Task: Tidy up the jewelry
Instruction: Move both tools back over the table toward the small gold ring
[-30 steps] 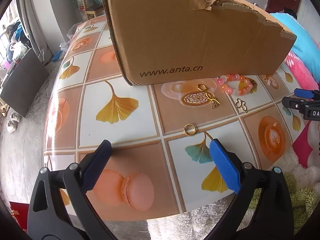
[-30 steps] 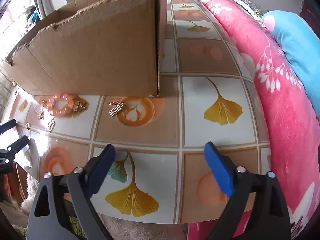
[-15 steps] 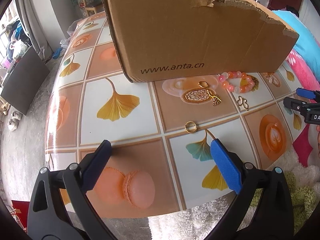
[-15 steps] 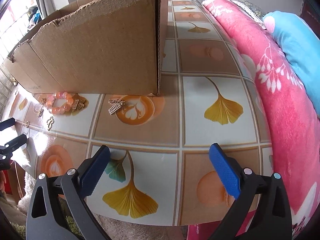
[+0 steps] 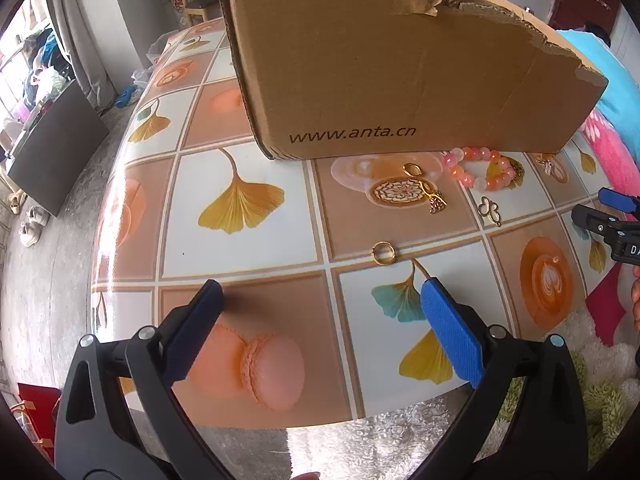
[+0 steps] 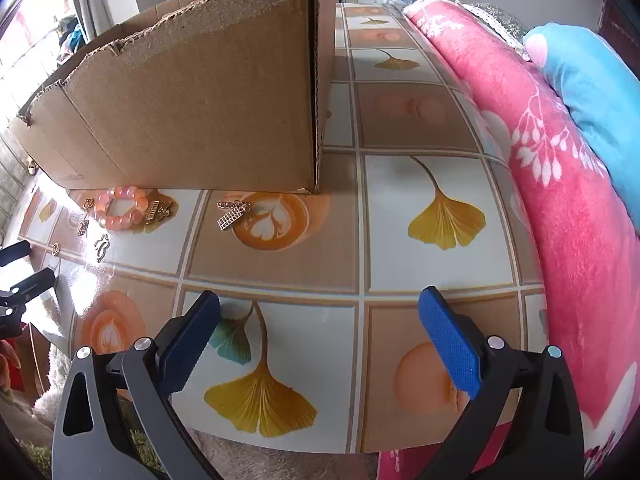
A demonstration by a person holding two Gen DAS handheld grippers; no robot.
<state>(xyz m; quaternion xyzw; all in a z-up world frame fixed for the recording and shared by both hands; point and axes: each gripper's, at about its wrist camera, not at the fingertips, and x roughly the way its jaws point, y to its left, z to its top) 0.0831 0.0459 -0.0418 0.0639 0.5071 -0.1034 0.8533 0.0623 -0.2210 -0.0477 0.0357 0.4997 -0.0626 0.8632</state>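
Observation:
Jewelry lies on the tiled-pattern table in front of a torn cardboard box (image 5: 400, 68). A pink bead bracelet (image 5: 480, 170) sits against the box. Left of it are a round gold filigree pendant (image 5: 398, 193) and a small gold ring (image 5: 383, 253). A clover-shaped charm (image 5: 490, 210) lies to the right. My left gripper (image 5: 320, 320) hovers open over the near table edge, with the ring just beyond its fingertips. My right gripper (image 6: 318, 328) stands wide open and holds nothing. Beyond it lies a gold abacus charm (image 6: 231, 216), and the bracelet (image 6: 120, 208) rests at the left.
A pink floral blanket (image 6: 560, 220) and a blue cushion (image 6: 592, 80) border the table on the right. A white fluffy rug (image 5: 380, 436) lies below the near edge. The other gripper (image 5: 612, 224) shows at the right of the left wrist view.
The right gripper's jaws spread slightly wider. Both views shifted only a little; the jewelry and the box have not moved.

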